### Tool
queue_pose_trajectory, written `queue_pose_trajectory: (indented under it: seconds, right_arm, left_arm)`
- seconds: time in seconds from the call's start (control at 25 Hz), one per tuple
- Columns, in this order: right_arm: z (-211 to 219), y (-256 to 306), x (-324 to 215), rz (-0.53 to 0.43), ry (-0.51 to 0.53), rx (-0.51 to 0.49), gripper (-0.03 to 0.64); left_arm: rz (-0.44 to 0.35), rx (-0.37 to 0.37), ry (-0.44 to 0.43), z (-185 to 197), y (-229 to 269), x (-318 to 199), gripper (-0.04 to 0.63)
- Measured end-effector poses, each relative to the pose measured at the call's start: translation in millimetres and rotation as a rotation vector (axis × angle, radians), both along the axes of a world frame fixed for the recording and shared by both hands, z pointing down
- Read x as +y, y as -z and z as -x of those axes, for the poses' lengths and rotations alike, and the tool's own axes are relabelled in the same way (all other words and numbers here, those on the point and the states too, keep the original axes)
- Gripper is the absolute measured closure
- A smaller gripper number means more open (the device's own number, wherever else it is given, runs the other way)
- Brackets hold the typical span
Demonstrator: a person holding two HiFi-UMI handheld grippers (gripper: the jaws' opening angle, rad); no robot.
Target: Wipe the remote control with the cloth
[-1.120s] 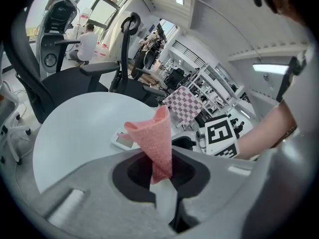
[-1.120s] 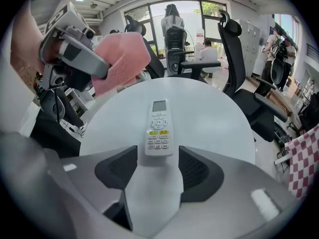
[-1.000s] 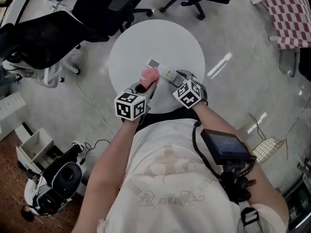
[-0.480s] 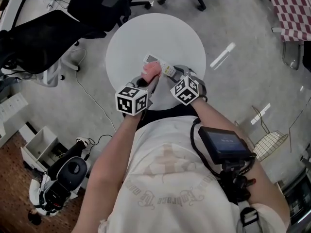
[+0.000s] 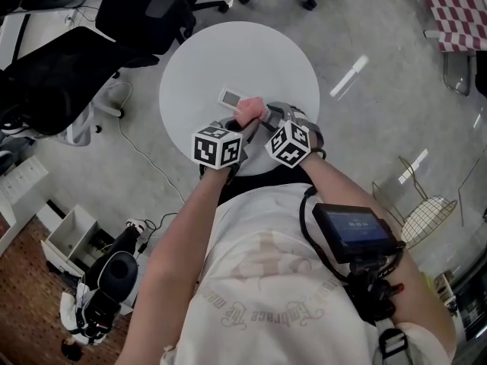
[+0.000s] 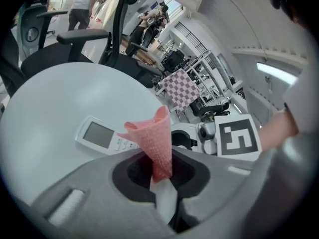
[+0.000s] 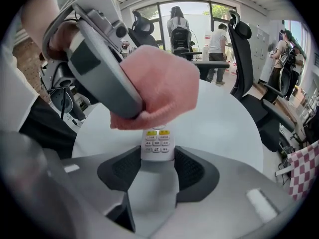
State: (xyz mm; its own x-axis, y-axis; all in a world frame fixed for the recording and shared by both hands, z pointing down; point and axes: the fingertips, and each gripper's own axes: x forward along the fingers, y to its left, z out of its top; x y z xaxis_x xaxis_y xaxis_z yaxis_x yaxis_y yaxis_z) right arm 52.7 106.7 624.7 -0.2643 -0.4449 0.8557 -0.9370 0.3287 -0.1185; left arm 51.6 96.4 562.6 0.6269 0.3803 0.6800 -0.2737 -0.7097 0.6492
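Observation:
A white remote control [image 5: 231, 97] with a small screen lies on the round white table [image 5: 205, 59]. My left gripper [image 5: 245, 125] is shut on a pink cloth [image 5: 249, 112], which rests on the middle of the remote. In the left gripper view the cloth [image 6: 155, 138] stands up from the jaws with the remote [image 6: 102, 136] just beyond. My right gripper [image 7: 158, 159] has just been closing, and its pads now press on the near end of the remote [image 7: 158, 142]. The cloth [image 7: 159, 86] hides the buttons further up.
Black office chairs [image 5: 68, 67] stand close behind the table at the left and back. A checked cloth [image 5: 456, 10] hangs at the far right and a wire basket [image 5: 426, 219] sits on the floor at right. Several people stand far off in the right gripper view.
My left gripper has carried the pink cloth rightwards and down onto the remote's middle. The right gripper has stayed at the remote's near end.

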Motion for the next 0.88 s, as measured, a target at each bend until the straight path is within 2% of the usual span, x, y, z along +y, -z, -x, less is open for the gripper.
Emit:
queue_pose_trajectory:
  seconds: [0.12, 0.32, 0.52, 0.6, 0.72, 0.88]
  right_arm:
    - [2, 0, -2, -0.008, 0.011, 0.004, 0.397]
    - [0, 0, -1, -0.019, 0.019, 0.004, 0.397]
    - [2, -3, 1, -0.007, 0.014, 0.008, 0.399]
    - [2, -4, 1, 0.000, 0.006, 0.004, 0.399]
    - [3, -3, 1, 0.004, 0.000, 0.003, 0.400]
    - [5, -3, 1, 0.010, 0.009, 0.002, 0.402]
  left_arm:
    - [0.019, -0.039, -0.033, -6, -16, 4, 0.552]
    - [0.018, -0.068, -0.110, -22, -27, 11, 0.552]
    - [0.008, -0.128, -0.180, -25, -36, 18, 0.552]
    - [0.016, -0.142, -0.189, -25, -36, 18, 0.552]
    - [-0.019, -0.143, -0.186, -21, -37, 12, 0.554]
    - [-0.043, -0.139, -0.105, -12, -40, -2, 0.552]
